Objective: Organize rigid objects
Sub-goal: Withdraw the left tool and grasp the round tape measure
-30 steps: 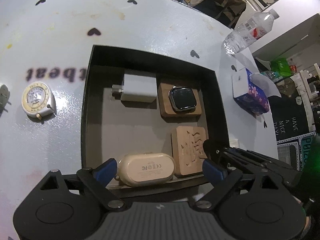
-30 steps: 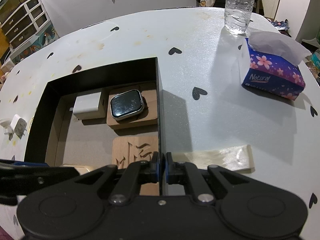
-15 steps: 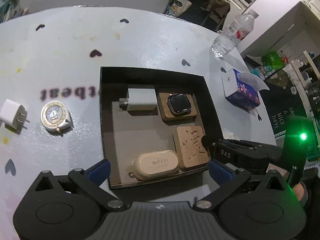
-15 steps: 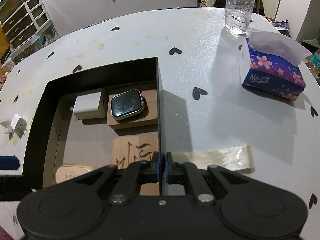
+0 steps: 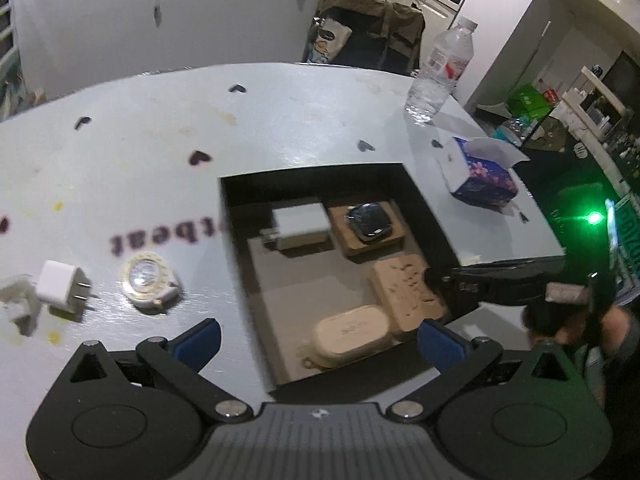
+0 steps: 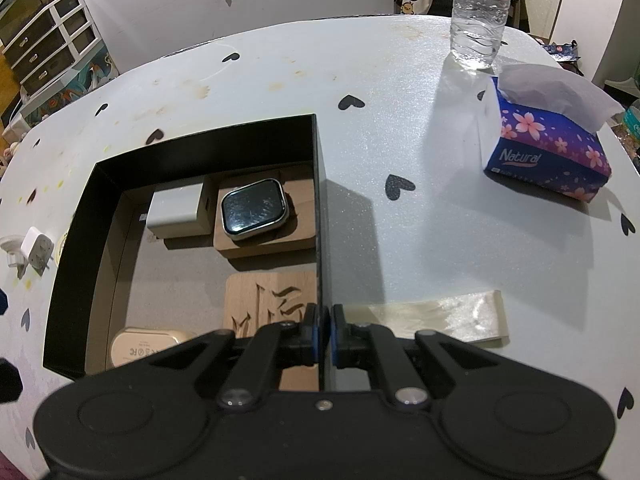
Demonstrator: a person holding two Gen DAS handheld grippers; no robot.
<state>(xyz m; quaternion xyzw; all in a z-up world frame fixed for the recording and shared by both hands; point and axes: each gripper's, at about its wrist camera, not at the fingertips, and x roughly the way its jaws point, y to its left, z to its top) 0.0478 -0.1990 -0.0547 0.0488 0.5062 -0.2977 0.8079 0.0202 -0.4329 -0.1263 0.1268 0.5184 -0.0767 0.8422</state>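
A black box [image 5: 312,174] on the white table holds a white charger [image 5: 298,222], a watch on a wooden stand [image 5: 370,222], a carved wooden block [image 5: 404,292] and a beige case [image 5: 352,334]. My left gripper [image 5: 318,338] hangs open above the box's near edge, over the beige case, with nothing between its blue pads. My right gripper [image 6: 325,328] is shut on the box's right wall [image 6: 320,200]; it also shows in the left wrist view [image 5: 430,278]. Outside the box, to its left, lie a round tape measure [image 5: 148,282] and a small white plug [image 5: 60,290].
A tissue box [image 6: 548,148] and a water bottle [image 6: 478,12] stand at the table's far right. A strip of clear tape [image 6: 440,314] lies just right of the box. A person's hand [image 5: 560,320] holds the right gripper. Drawers and room clutter lie beyond the table.
My left gripper has risen and drawn back from the beige case, its jaws widening, so more of the table shows. The right gripper has stayed on the box wall.
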